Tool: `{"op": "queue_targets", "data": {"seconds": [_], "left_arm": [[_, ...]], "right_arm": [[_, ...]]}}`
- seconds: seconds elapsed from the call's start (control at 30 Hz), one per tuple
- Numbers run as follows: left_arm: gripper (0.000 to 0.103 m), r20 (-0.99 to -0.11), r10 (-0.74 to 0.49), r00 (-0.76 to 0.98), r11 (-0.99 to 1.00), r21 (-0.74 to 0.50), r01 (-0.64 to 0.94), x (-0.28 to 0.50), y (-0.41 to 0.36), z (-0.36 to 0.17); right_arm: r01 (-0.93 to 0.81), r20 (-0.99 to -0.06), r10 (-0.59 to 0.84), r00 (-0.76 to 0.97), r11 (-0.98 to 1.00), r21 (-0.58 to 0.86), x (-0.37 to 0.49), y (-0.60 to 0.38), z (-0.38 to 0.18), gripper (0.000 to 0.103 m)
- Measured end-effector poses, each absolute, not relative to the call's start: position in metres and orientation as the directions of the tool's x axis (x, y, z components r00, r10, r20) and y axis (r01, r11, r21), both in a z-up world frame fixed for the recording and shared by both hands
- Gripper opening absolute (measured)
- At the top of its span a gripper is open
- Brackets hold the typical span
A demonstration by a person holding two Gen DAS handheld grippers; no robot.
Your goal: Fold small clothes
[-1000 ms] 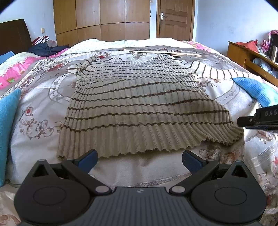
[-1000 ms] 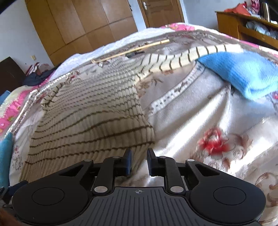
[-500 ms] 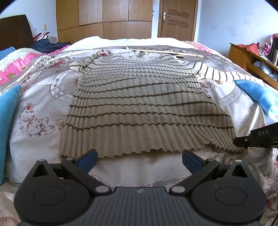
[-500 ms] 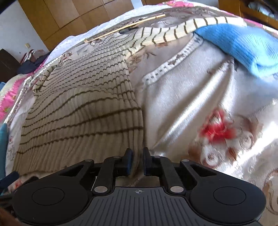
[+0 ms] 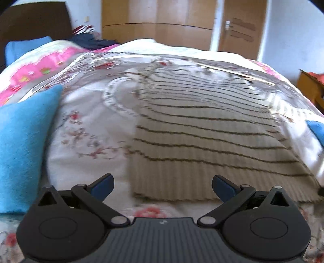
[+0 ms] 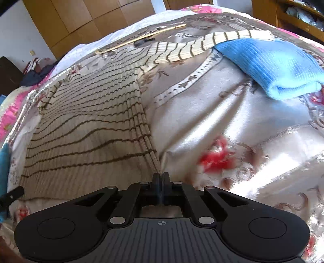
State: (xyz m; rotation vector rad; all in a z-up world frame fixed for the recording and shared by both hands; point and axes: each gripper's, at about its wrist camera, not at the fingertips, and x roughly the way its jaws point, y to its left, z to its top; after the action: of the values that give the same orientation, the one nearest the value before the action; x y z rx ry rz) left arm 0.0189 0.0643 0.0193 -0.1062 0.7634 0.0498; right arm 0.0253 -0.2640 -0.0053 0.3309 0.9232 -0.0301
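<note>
While the striped beige sweater (image 6: 87, 129) is lying flat on the floral bedspread (image 6: 232, 121), the right gripper (image 6: 161, 179) is clenching the sweater's near right hem corner between closed fingers. Ahead of the left gripper (image 5: 163, 187), whose jaws are standing wide apart and empty, the sweater's near left hem is lying.

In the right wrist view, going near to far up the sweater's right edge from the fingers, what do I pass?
Right gripper, shut on the hem corner of the striped sweater → the sweater's side edge → its outstretched striped sleeve → the thin wooden stick → the wardrobe.
</note>
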Motion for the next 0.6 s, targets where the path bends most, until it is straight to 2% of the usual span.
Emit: {"op": "queue_targets", "data": {"seconds": [0.1, 0.23, 0.27, 0.3, 0.37, 0.43, 0.5, 0.6], "left_arm": [[0.103, -0.703, 0.043, 0.71, 0.991, -0.06, -0.119, 0.028, 0.075, 0.016], [0.103, -0.728, 0.073, 0.681, 0.993, -0.011, -0.118, 0.049, 0.08, 0.008], [0.099, -0.74, 0.07, 0.669, 0.994, -0.005, -0.11, 0.054, 0.081, 0.004], [0.089, -0.757, 0.06, 0.651, 0.995, -0.005, -0.098, 0.06, 0.081, -0.001], [0.086, -0.778, 0.061, 0.626, 0.996, 0.007, -0.088, 0.064, 0.08, -0.007], [0.077, -0.775, 0.056, 0.63, 0.997, 0.014, -0.073, 0.062, 0.081, -0.007], [0.059, -0.773, 0.048, 0.632, 0.998, 0.012, -0.061, 0.058, 0.084, -0.005], [0.042, -0.772, 0.013, 0.635, 0.998, -0.027, -0.052, 0.053, 0.093, -0.001]], "right_arm": [[0.12, -0.792, 0.083, 0.604, 0.974, 0.194, 0.021, -0.252, -0.001, 0.0], [0.111, -0.789, 0.07, 0.61, 0.979, 0.172, 0.021, -0.247, 0.004, 0.0], [0.115, -0.791, 0.067, 0.608, 0.979, 0.171, 0.023, -0.246, 0.003, 0.0], [0.118, -0.794, 0.065, 0.604, 0.979, 0.169, 0.024, -0.246, 0.002, 0.0], [0.12, -0.799, 0.068, 0.598, 0.977, 0.174, 0.025, -0.244, -0.002, 0.0], [0.114, -0.798, 0.073, 0.598, 0.978, 0.175, 0.024, -0.242, -0.002, 0.0], [0.105, -0.797, 0.079, 0.599, 0.979, 0.175, 0.021, -0.241, -0.002, 0.0], [0.094, -0.796, 0.081, 0.6, 0.981, 0.171, 0.018, -0.242, -0.002, 0.0]]}}
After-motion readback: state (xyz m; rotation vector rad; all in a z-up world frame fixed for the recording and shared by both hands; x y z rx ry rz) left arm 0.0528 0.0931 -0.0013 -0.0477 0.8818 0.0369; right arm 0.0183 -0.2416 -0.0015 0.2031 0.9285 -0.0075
